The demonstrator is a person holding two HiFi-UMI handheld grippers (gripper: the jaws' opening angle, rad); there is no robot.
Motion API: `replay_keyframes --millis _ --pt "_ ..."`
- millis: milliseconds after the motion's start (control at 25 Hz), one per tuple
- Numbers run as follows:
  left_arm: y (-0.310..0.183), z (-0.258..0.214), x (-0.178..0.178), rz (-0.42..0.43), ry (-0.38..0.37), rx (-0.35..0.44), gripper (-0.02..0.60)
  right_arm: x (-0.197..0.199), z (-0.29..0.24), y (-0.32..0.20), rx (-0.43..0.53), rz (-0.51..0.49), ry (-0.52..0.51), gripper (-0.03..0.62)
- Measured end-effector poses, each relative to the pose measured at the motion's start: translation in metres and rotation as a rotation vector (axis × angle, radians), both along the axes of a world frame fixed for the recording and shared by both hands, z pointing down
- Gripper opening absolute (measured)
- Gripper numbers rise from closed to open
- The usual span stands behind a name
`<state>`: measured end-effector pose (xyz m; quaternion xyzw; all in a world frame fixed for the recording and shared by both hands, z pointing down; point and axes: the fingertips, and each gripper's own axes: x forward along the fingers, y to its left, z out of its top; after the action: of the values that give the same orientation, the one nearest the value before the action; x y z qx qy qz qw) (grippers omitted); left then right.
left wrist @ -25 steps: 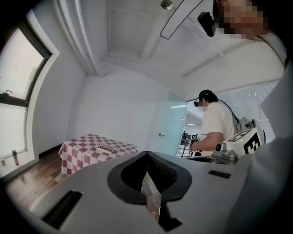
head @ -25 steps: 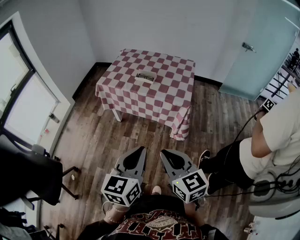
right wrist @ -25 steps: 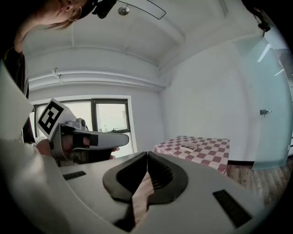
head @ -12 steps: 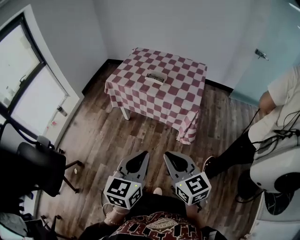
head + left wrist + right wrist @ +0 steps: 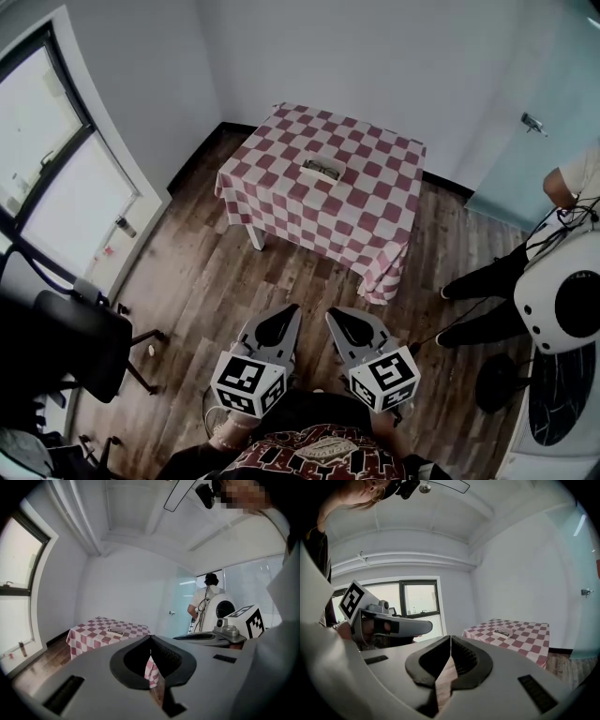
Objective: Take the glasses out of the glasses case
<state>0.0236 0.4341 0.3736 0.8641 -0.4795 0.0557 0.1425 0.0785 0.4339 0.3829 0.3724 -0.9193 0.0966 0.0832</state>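
An open glasses case (image 5: pixel 322 170) with glasses in it lies near the middle of a table under a red-and-white checked cloth (image 5: pixel 366 192), far ahead of me. The case (image 5: pixel 115 631) shows small in the left gripper view and the case (image 5: pixel 503 632) again in the right gripper view. My left gripper (image 5: pixel 289 311) and right gripper (image 5: pixel 332 313) hang side by side close to my body, well short of the table. Both have their jaws closed tip to tip with nothing between them.
Wooden floor (image 5: pixel 216 291) lies between me and the table. A black chair (image 5: pixel 66 349) stands at the left by the window (image 5: pixel 52 187). Another person (image 5: pixel 562 272) with cables and a white round device stands at the right near a glass door (image 5: pixel 544 141).
The view has shifted so the table sits slightly further right and lower in frame. The person at the right has moved toward the edge. Both grippers stay shut in the same pose.
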Motion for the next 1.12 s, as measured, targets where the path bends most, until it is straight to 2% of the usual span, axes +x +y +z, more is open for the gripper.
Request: replay_keyframes --millis 400,560,880,1120 --pt "-0.084 0.002 -0.025 0.065 0.004 0.0 0.009 -0.033 0.001 -0.08 0.011 0.016 0.019 0.021" --pt "-0.108 0.004 -0.038 0.092 0.011 -0.003 0.009 -0.045 -0.001 -0.104 0.018 0.046 -0.007 0.021" --pt "-0.14 0.011 -0.061 0.15 0.021 -0.026 0.009 -0.072 0.004 -0.13 -0.003 0.081 0.0 0.021" --pt "-0.16 0.013 -0.063 0.164 0.049 -0.046 0.009 -0.069 0.008 -0.144 -0.023 0.11 0.013 0.021"
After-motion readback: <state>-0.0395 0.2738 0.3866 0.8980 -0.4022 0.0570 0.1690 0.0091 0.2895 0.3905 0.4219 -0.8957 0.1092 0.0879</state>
